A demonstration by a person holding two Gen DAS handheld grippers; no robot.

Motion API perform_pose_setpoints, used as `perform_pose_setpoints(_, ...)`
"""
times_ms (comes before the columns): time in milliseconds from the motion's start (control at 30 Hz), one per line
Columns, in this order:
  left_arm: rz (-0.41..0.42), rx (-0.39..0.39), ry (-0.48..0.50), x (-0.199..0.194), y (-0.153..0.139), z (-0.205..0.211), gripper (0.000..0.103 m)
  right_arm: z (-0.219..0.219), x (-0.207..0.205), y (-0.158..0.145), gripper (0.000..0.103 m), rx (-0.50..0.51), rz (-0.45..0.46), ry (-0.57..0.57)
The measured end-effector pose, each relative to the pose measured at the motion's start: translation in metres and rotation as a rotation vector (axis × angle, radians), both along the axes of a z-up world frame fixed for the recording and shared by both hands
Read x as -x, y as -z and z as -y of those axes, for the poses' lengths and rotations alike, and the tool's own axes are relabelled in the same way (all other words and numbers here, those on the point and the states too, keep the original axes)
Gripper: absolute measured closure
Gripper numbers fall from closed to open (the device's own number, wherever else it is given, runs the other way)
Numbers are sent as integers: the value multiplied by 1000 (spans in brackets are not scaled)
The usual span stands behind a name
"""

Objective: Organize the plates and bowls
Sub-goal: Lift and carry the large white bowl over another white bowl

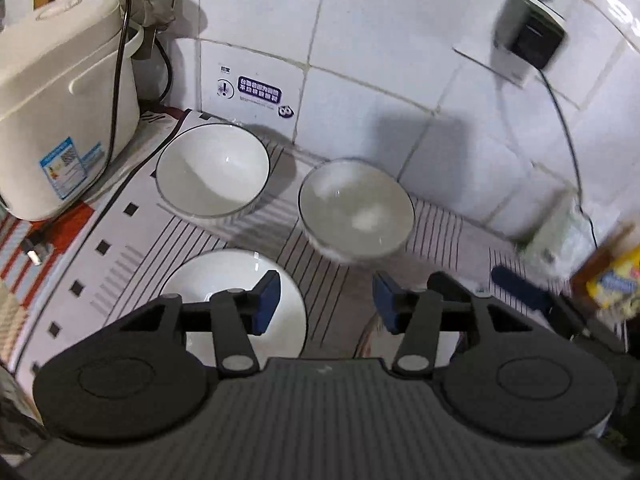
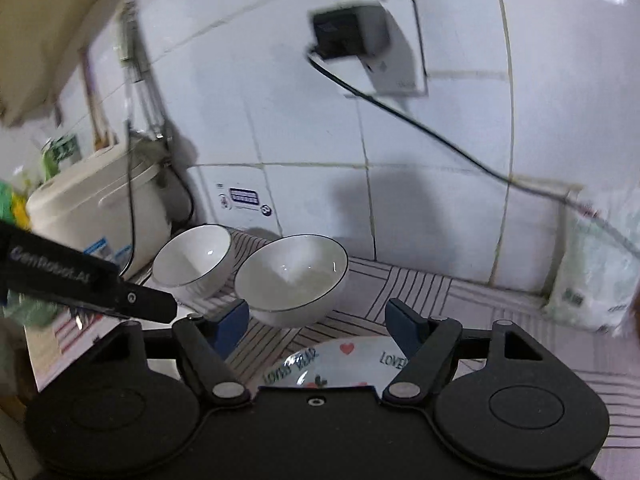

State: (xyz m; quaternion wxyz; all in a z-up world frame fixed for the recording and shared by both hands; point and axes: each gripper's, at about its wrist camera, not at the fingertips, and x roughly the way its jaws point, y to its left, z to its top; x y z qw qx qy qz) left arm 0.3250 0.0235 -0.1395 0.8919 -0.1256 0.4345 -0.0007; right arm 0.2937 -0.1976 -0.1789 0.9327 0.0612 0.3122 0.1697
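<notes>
While we look along the left gripper [image 1: 326, 304], we see its blue pads parted a moderate way with nothing between them and nothing touching them; under the gap lies only the striped mat [image 1: 320, 276]. A white plate [image 1: 208, 280] lies on the mat just below and behind the left-hand pad, which overlaps its rim in the picture, though we cannot tell whether pad and plate touch. Farther ahead stand two white bowls with thin dark rims: the left bowl [image 1: 212, 170] beside the cream rice cooker [image 1: 60, 112], and the right bowl [image 1: 356, 208] just beyond the gap, blurred and near the tiled wall [image 1: 380, 60]. Our right gripper [image 2: 318, 322] stands wide and likewise holds nothing. In its view the right bowl [image 2: 290, 276] sits directly ahead of the gap, nearer the left-hand pad, apart from both pads. The left bowl [image 2: 192, 258] stands just behind and to the left of it, close by. Beneath the parted jaws lies a patterned plate [image 2: 340, 360] with red hearts and dark lettering, partly hidden by the gripper body.
</notes>
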Motion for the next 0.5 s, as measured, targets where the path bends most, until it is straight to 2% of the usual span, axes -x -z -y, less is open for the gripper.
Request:
perform_pose_setpoints(100, 7, 13, -30, -21, 13, -6, 52, -6, -18, 10, 26, -27, -27, 39)
perform_pose_setpoints(267, -27, -7, -42, -52, 33, -14, 52, -20, -44, 27, 42, -35, -66, 105)
perform_pose_setpoints(500, -88, -11, -10, -74, 53, -13, 55, -36, -78, 50, 59, 39, -128, 125)
